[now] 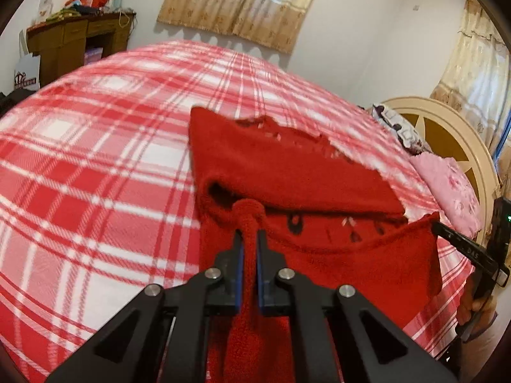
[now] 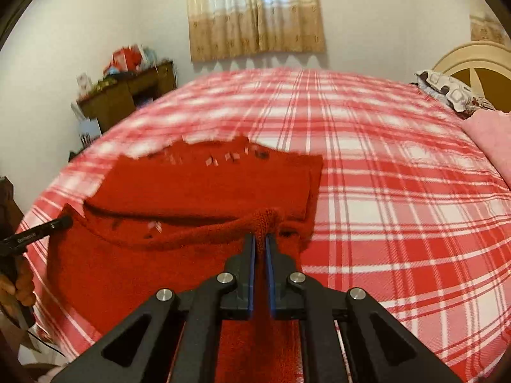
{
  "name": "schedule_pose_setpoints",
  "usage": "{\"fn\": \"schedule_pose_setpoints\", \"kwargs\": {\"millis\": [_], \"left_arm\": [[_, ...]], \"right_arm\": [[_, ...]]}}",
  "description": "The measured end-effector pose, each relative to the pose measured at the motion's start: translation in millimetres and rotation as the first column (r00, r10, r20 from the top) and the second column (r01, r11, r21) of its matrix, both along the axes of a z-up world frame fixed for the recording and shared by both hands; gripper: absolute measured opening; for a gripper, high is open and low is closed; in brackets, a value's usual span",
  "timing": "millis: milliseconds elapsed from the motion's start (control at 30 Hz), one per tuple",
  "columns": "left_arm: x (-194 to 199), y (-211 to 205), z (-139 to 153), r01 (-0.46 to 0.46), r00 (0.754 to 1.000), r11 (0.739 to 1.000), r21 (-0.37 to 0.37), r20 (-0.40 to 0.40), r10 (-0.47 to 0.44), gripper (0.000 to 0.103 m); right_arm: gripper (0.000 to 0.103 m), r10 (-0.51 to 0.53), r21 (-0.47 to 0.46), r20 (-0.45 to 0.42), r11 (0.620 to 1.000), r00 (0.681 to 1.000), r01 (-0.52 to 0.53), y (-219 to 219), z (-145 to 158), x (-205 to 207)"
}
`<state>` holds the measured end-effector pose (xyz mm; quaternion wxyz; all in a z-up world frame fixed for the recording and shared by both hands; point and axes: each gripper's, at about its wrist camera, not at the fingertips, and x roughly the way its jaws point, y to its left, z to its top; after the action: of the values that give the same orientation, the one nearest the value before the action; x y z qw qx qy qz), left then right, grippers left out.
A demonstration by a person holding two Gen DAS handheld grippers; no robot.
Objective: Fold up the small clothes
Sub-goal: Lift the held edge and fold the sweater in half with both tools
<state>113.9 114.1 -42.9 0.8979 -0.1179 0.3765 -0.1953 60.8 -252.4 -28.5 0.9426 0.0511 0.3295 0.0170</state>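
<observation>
A small red knitted garment with openwork holes lies on the red and white plaid bedspread. My left gripper is shut on a bunched corner of its near edge, which is lifted off the bed. The other near corner is pinched by the right gripper's fingers, seen at the right edge of the left wrist view. In the right wrist view the red garment spreads to the left, and my right gripper is shut on its bunched corner. The left gripper's fingers hold the far left corner there.
Pillows lie against a cream round headboard at the bed's right. A cluttered brown wooden desk stands by the wall beyond the bed. Curtains hang behind. A hand grips the left tool's handle.
</observation>
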Motion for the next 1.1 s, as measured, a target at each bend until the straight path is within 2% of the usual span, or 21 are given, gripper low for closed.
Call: {"fn": "schedule_pose_setpoints", "kwargs": {"millis": [167,333,467,567,667,900,1100], "left_arm": [[10,-9,23,-0.002,0.999,1.0,0.004,0.035,0.001,0.007],[31,-12,38,-0.051,0.998,0.998,0.022,0.049,0.05,0.007],[55,-11,48,-0.091,0.994,0.996,0.02,0.054,0.09,0.007],[75,-14,57,-0.118,0.991,0.992,0.038,0.07,0.115,0.007],[100,-20,66,-0.143,0.986,0.988,0.055,0.095,0.137,0.007],[154,-30,64,-0.205,0.974,0.976,0.069,0.108,0.197,0.007],[206,-41,18,-0.238,0.971,0.962,0.13,0.046,0.234,0.006]], "right_arm": [[0.005,-0.013,-0.045,0.055,0.999,0.998,0.015,8,21,5],[0.005,-0.029,-0.076,0.087,0.996,0.996,0.036,8,38,19],[0.005,-0.056,-0.062,0.092,0.996,0.994,0.062,-1,49,47],[0.005,-0.082,-0.032,0.093,0.996,0.992,0.085,-11,57,79],[0.004,-0.11,-0.043,0.097,0.993,0.989,0.114,-18,60,116],[0.003,-0.156,-0.095,0.063,0.982,0.986,0.161,-21,31,198],[0.003,-0.206,-0.186,-0.004,0.962,0.979,0.201,-21,-28,246]]}}
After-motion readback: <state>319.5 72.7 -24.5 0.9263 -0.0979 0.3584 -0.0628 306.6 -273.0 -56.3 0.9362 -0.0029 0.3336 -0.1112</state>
